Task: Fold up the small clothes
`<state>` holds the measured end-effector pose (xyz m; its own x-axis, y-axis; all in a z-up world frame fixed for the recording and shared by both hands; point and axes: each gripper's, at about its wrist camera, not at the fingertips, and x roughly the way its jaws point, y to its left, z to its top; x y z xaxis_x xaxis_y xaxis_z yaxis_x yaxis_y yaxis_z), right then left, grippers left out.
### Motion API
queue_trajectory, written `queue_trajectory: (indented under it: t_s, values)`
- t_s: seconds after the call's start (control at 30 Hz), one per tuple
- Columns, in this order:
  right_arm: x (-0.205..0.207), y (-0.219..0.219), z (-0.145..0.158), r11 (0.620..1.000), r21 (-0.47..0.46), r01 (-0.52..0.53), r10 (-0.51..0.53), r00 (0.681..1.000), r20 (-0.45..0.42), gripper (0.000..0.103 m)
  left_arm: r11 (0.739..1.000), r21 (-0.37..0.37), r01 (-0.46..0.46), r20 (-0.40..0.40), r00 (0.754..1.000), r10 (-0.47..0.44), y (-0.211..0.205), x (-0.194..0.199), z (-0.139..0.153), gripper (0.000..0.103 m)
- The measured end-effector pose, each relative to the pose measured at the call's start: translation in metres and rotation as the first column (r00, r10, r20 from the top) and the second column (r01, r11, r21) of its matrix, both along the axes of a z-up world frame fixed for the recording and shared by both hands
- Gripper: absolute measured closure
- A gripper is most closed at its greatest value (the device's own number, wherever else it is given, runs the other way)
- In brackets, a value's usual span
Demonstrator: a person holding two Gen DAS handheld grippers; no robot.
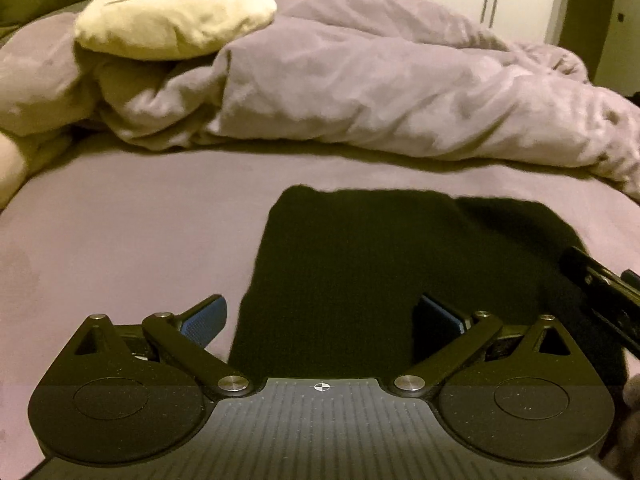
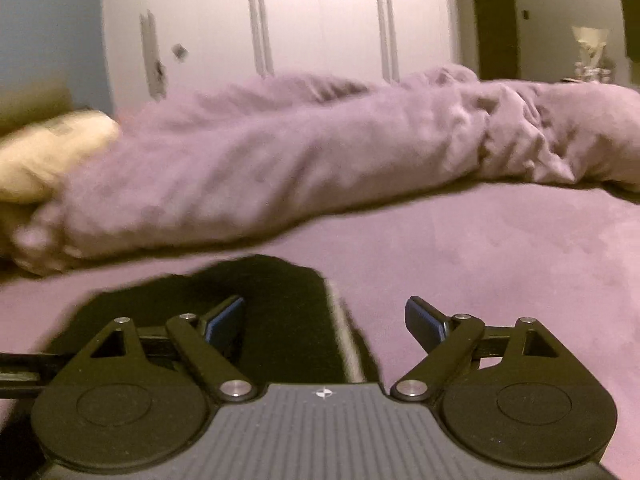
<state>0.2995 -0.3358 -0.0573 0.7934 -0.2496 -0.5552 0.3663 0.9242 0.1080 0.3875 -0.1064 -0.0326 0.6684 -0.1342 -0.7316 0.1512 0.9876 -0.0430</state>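
With the left gripper [image 1: 320, 320] and right gripper [image 2: 324, 320] both spread wide and empty, inspect the flat black fabric garment [image 1: 360, 272] at lower centre on the mauve bed sheet [image 1: 120, 220], then regrasp opposite corners squarely.

The left gripper [image 1: 320, 320] hangs over a black garment [image 1: 380, 264] lying flat on a mauve bed sheet [image 1: 120, 240], its 2 blue-padded fingers [image 1: 204, 320] spread wide, nothing pinched between them. Part of the right gripper [image 1: 604, 292] enters at the right edge. Beyond, a rumpled duvet [image 1: 380, 92] carries a cream plush cushion [image 1: 172, 20].
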Motion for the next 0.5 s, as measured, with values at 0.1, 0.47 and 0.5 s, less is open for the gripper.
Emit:
queue_trajectory:
  t_s: [0.1,0.47,0.5]
  values:
    - [-0.048,0.027,0.013,0.997,-0.075,-0.029,0.029,1.0,0.0,0.016,0.999,-0.037,-0.003,-0.014,1.0,0.002,0.013,-0.033,0.007,0.0]
    - [-0.1,0.039,-0.012,0.98,-0.198,-0.021,-0.038,0.957,-0.287,0.01,1.0,0.018,0.021,-0.106,0.994,-0.019,0.02,-0.104,0.011,0.0]
    - [-0.101,0.042,-0.006,0.979,-0.201,-0.019,-0.041,0.957,-0.288,0.01,0.999,0.037,0.025,-0.099,0.995,-0.021,0.019,-0.111,0.013,0.0]
